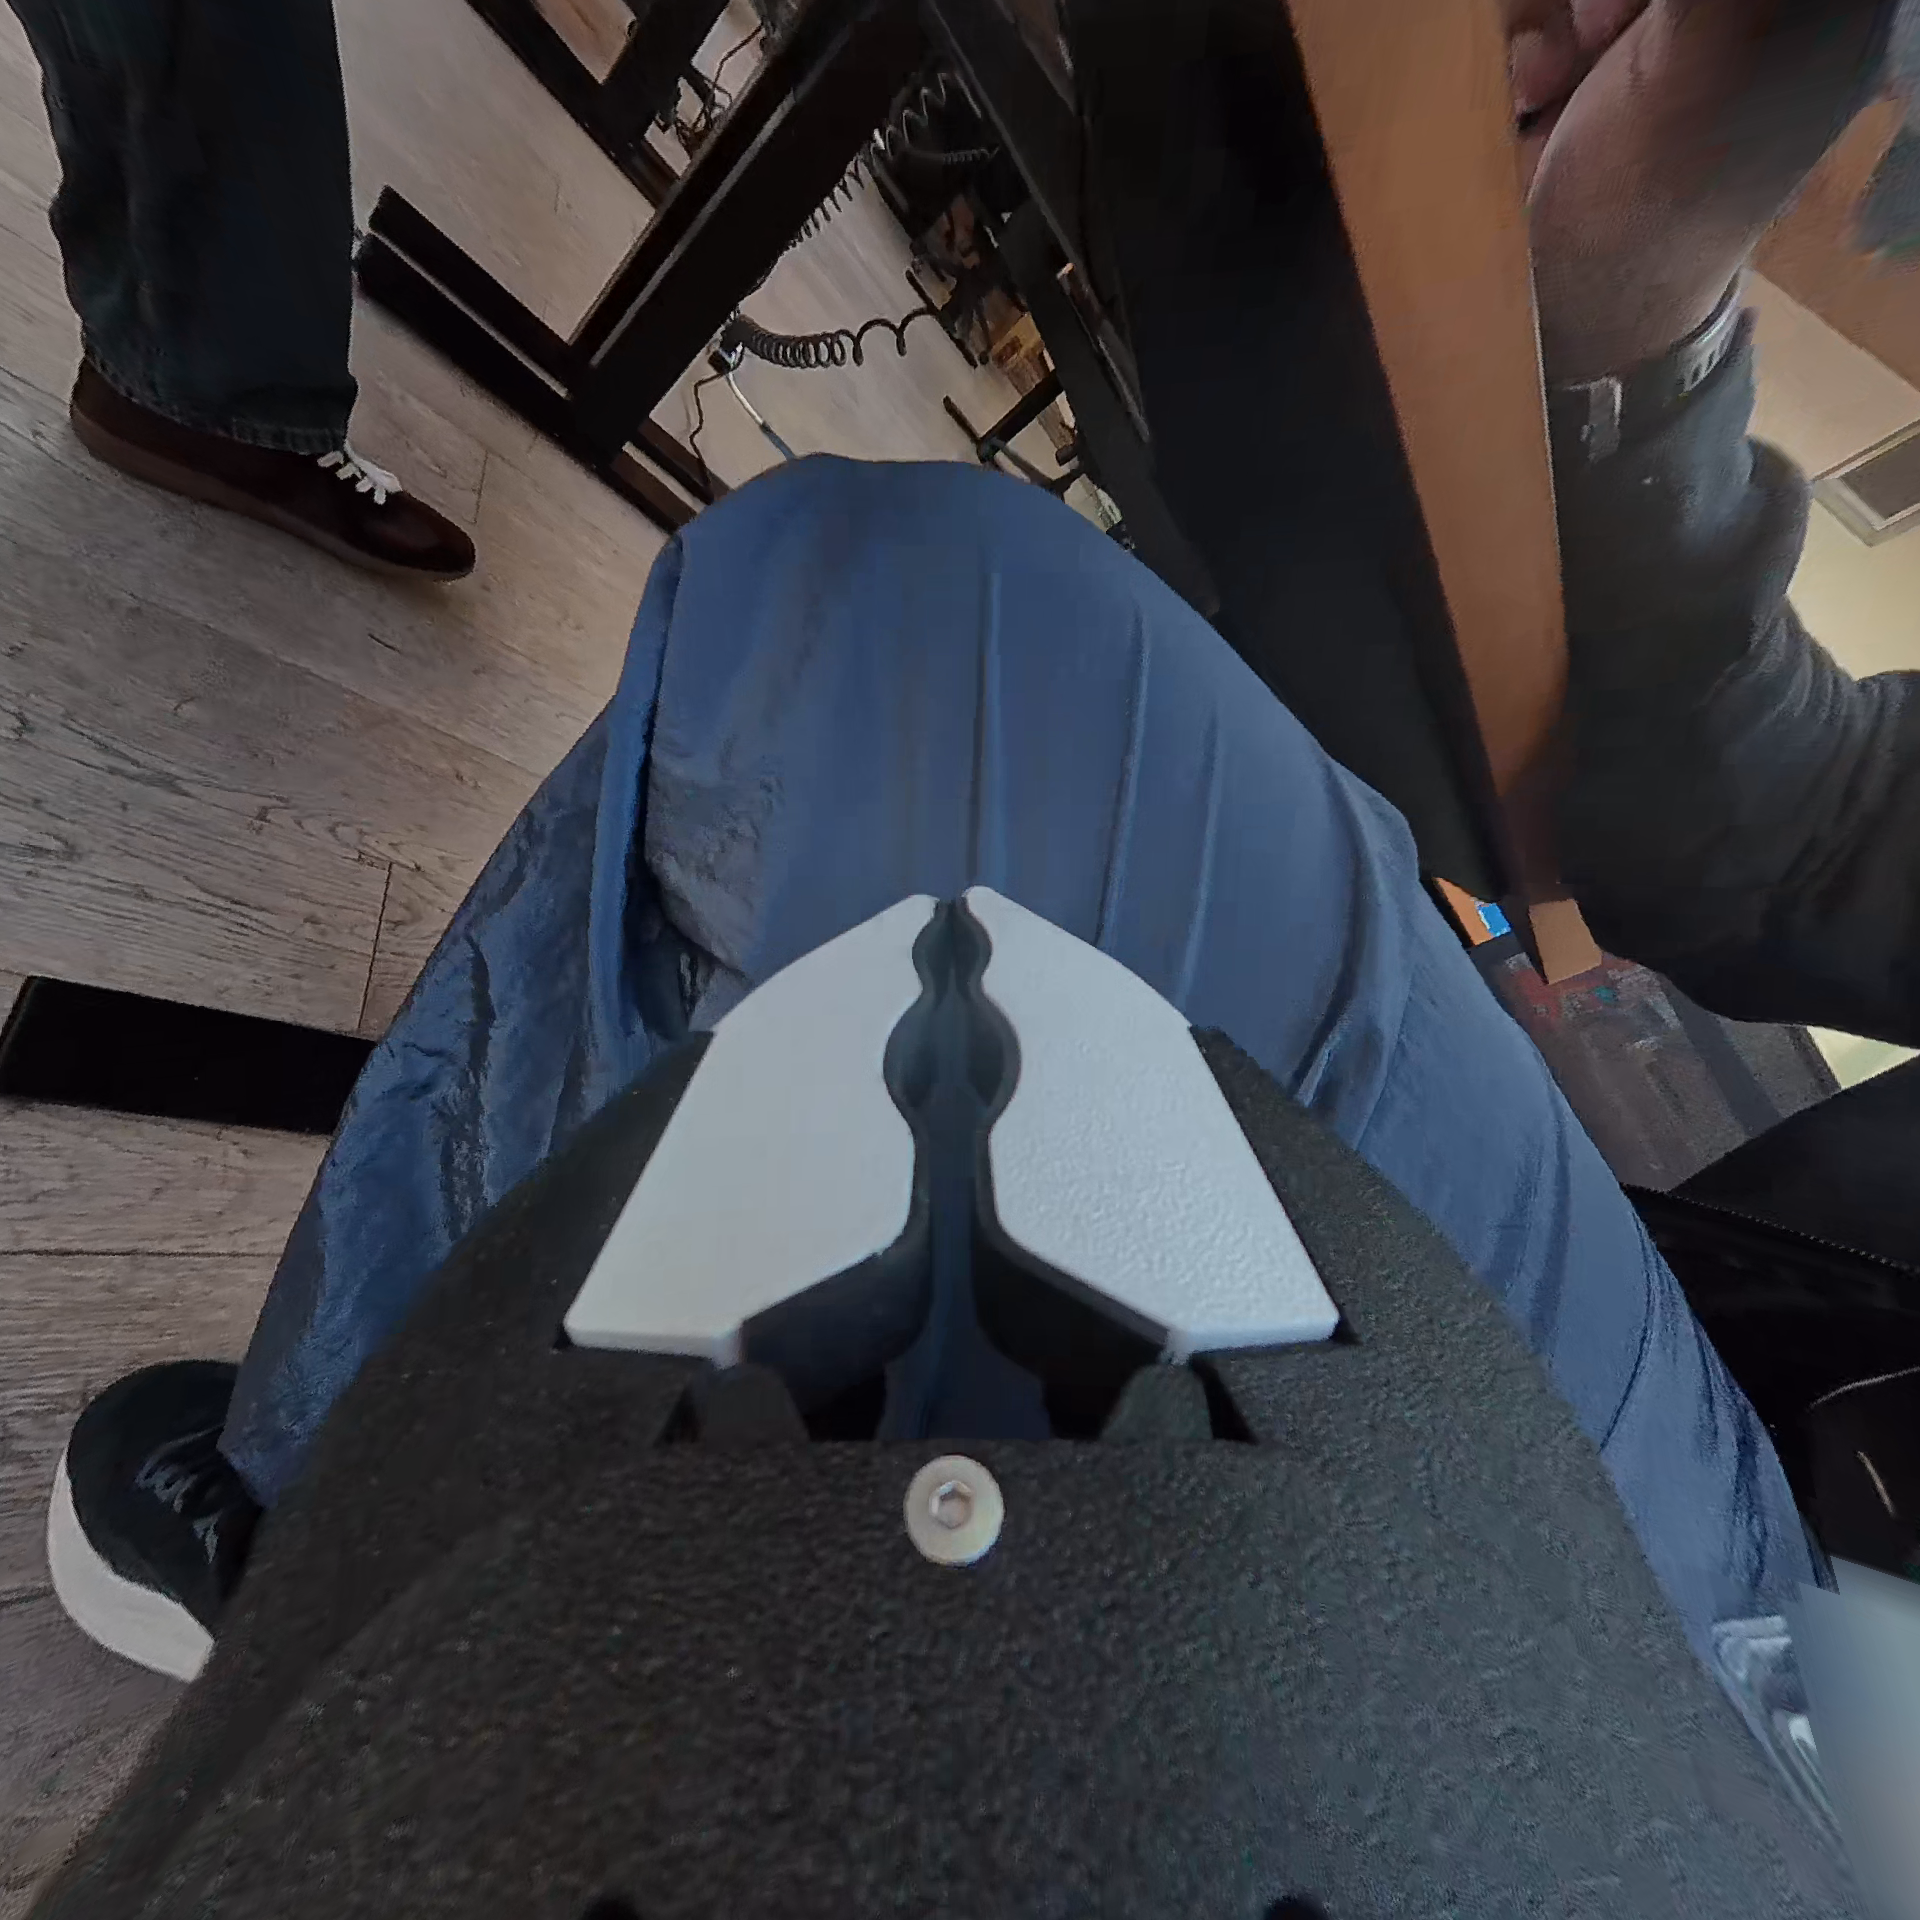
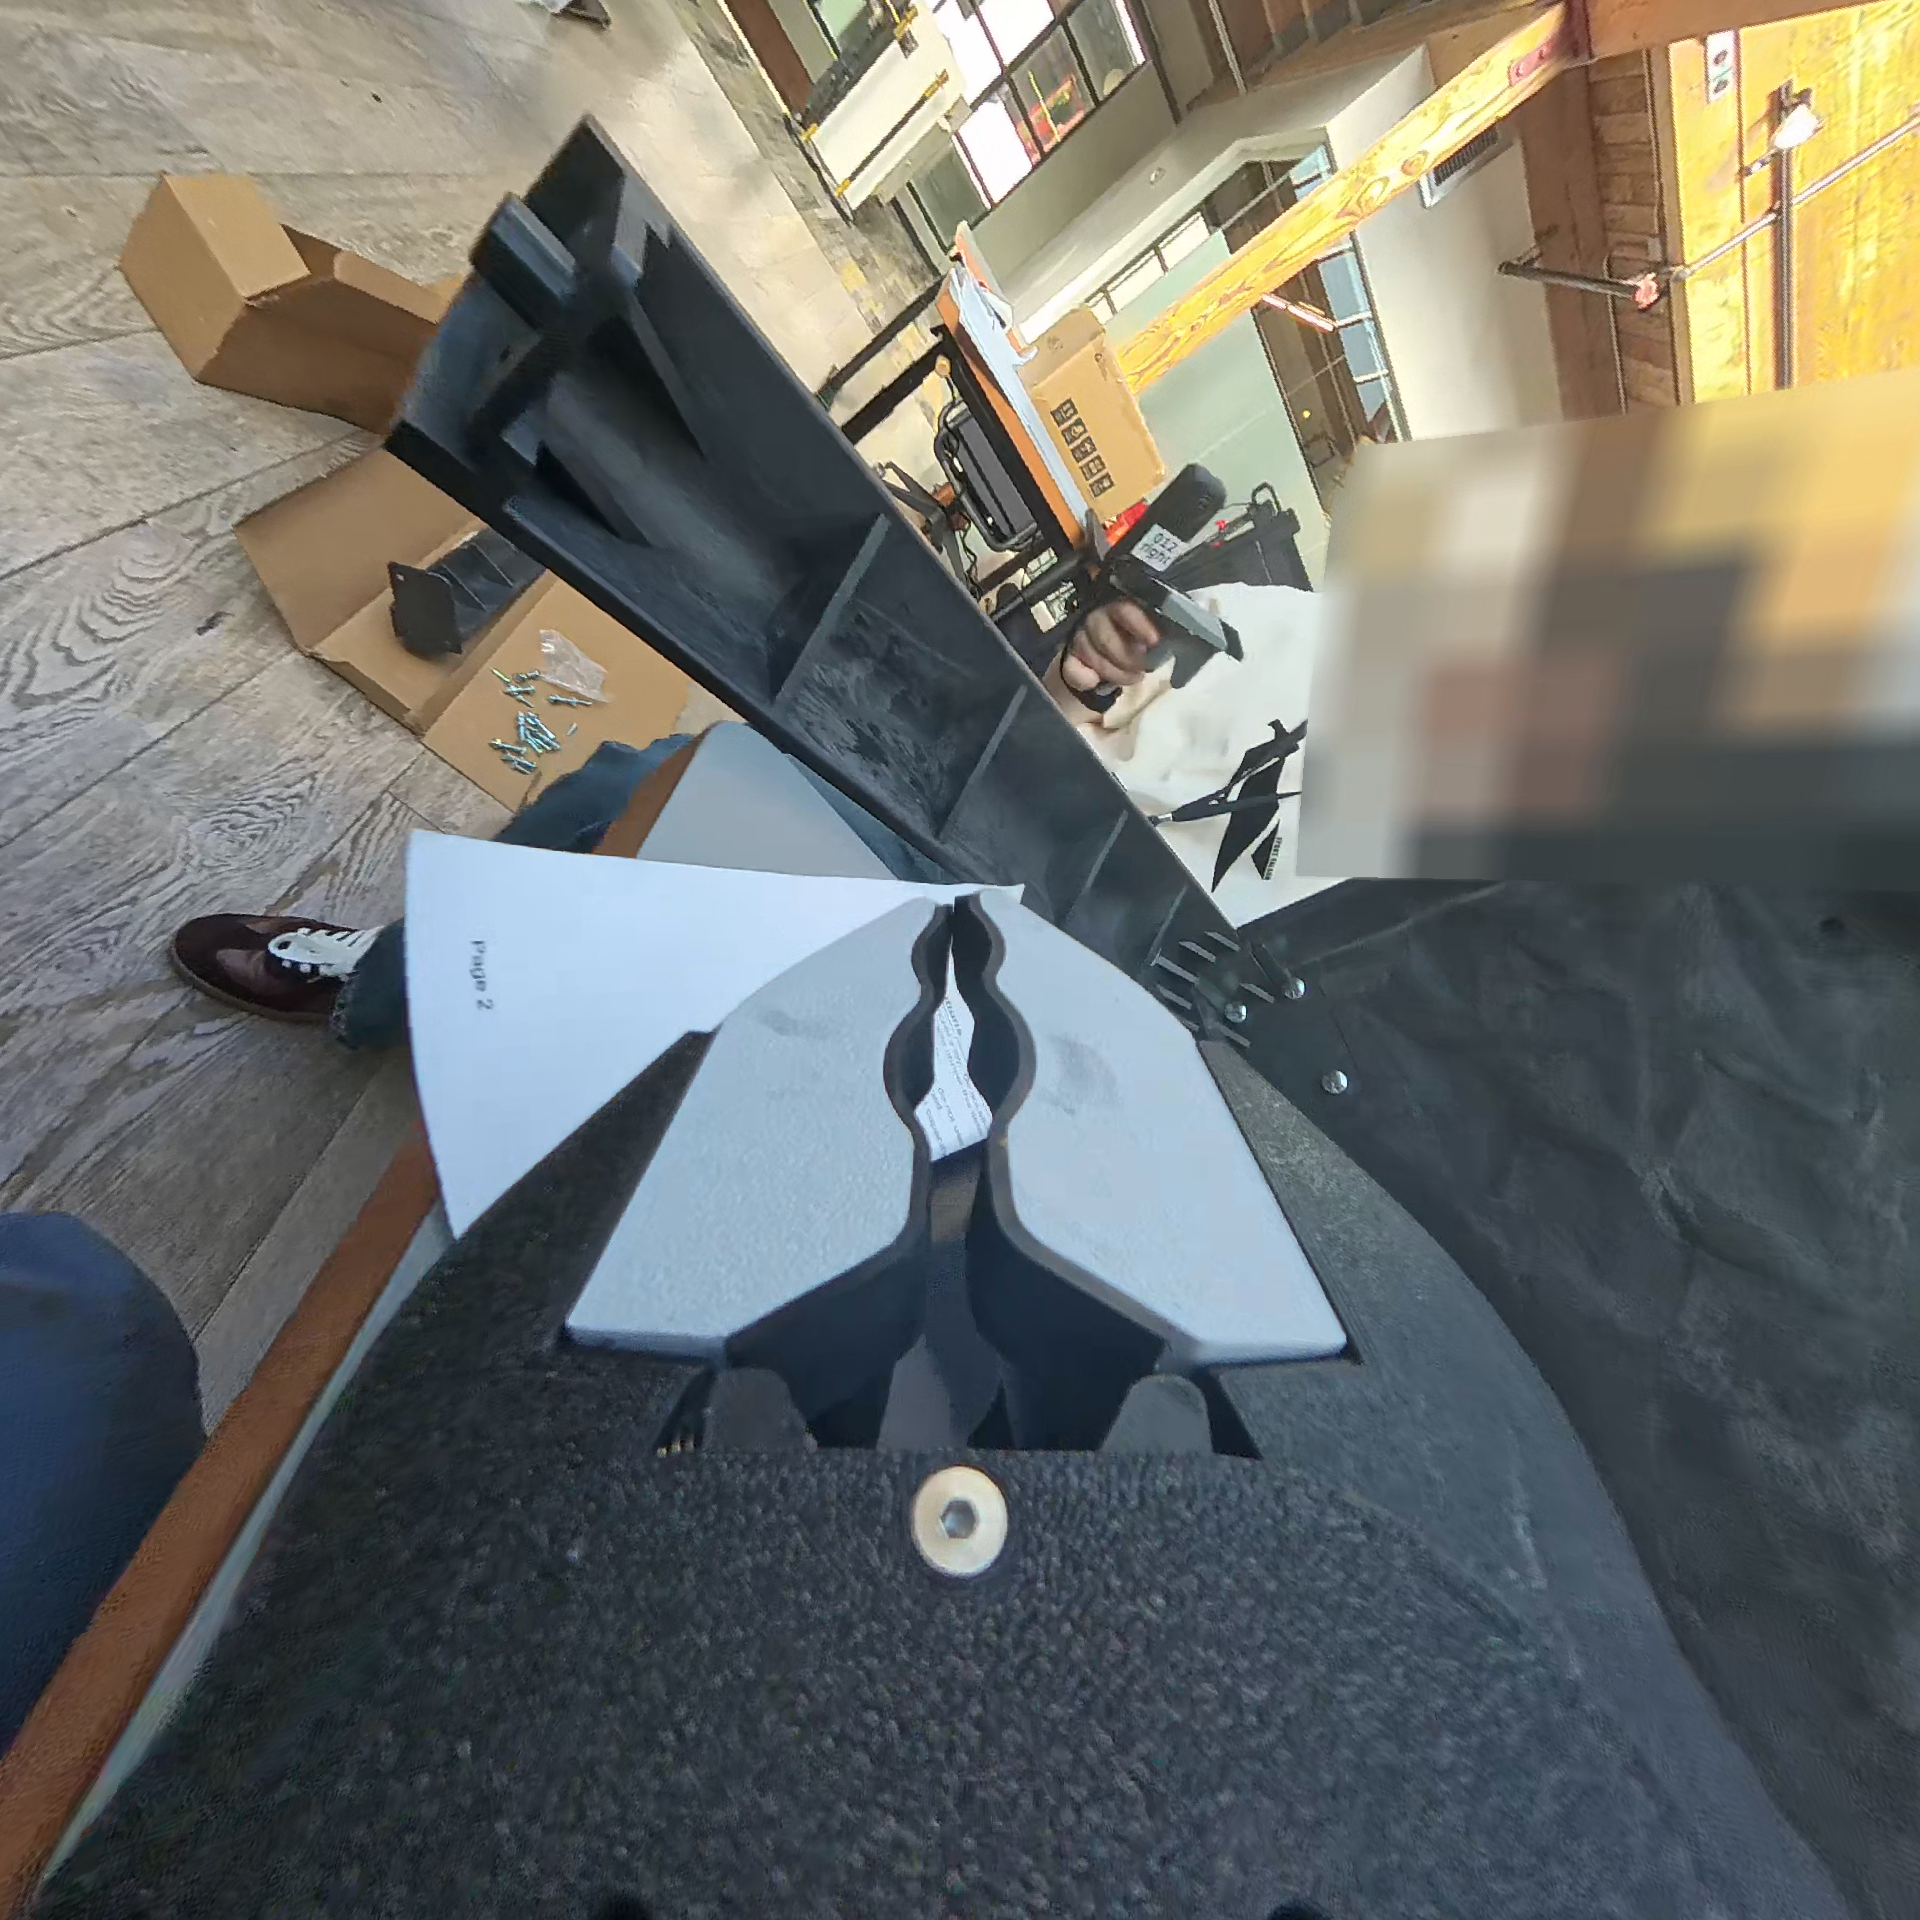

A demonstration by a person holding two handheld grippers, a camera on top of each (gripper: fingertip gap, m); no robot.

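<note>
1. Resting over a blue trouser leg (image 1: 935,727), the left gripper (image 1: 954,909) has its two white fingers (image 1: 810,1122) pressed together at the tips, with nothing between them.
2. That leg is smooth and creased. Its long way runs from the bottom of the view up to the knee at the top.
3. Beside the leg is a grey wood floor (image 1: 208,727). A black shoe with a white sole (image 1: 135,1517) sits on it at the lower left, and a brown shoe (image 1: 281,478) is well apart at the upper left.
4. A hand (image 1: 1621,156) in a dark sleeve is at the top right, against a brown board (image 1: 1434,416).
5. The right gripper (image 2: 954,912) also has its white fingers (image 2: 790,1143) closed tip to tip, gripping nothing.
6. Under those fingers lies a white sheet of paper (image 2: 582,987) with print on it. It lies flat on a grey board with a brown edge (image 2: 758,821).
7. A long black plastic part (image 2: 831,623) with ribs slants from the upper left down toward the right gripper.
8. On the floor lie opened brown cardboard (image 2: 499,686) with small silver screws (image 2: 530,717) on it and a brown box (image 2: 229,281).
9. Far off, a hand holds another gripper (image 2: 1153,592).
</note>
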